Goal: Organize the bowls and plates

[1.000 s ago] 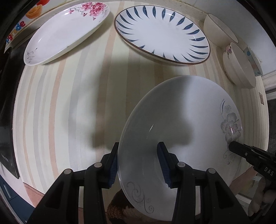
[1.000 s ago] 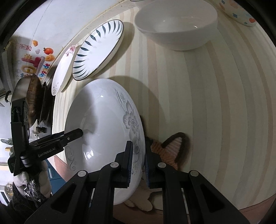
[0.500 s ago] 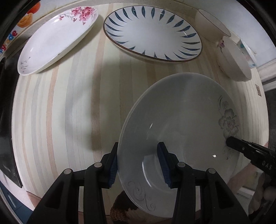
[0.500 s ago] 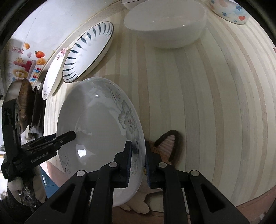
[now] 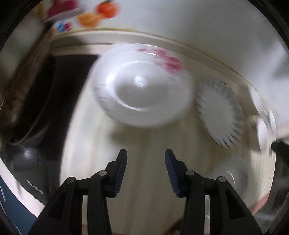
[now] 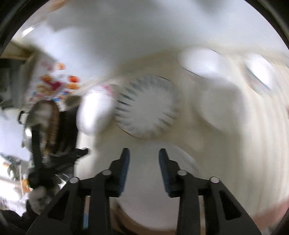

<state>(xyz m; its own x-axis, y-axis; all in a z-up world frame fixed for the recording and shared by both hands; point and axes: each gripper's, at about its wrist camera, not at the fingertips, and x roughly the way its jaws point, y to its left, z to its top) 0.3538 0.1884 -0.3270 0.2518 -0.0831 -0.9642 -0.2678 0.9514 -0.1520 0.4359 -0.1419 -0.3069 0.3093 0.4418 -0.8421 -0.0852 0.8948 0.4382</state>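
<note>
Both views are motion-blurred. My left gripper (image 5: 146, 157) is open and empty above the striped table. Ahead of it lies the white plate with pink flowers (image 5: 142, 86), and the blue-striped plate (image 5: 219, 112) lies to its right. The grey-flower plate (image 5: 233, 179) lies low at the right. My right gripper (image 6: 144, 156) is open and empty over that grey-flower plate (image 6: 150, 195). Beyond it lie the blue-striped plate (image 6: 146, 106) and the pink-flower plate (image 6: 94, 113). The left gripper (image 6: 79, 153) shows at the left of the right wrist view.
White bowls (image 6: 202, 61) stand at the back right, another (image 6: 216, 106) nearer, and a patterned one (image 6: 260, 72) at far right. A dark appliance (image 5: 41, 112) stands at the table's left edge. A wall with fruit stickers (image 5: 90, 16) is behind.
Both grippers have let go of the grey-flower plate and opened. The plate now lies on the table. The left gripper has swung left toward the pink-flower plate; the right has tilted up.
</note>
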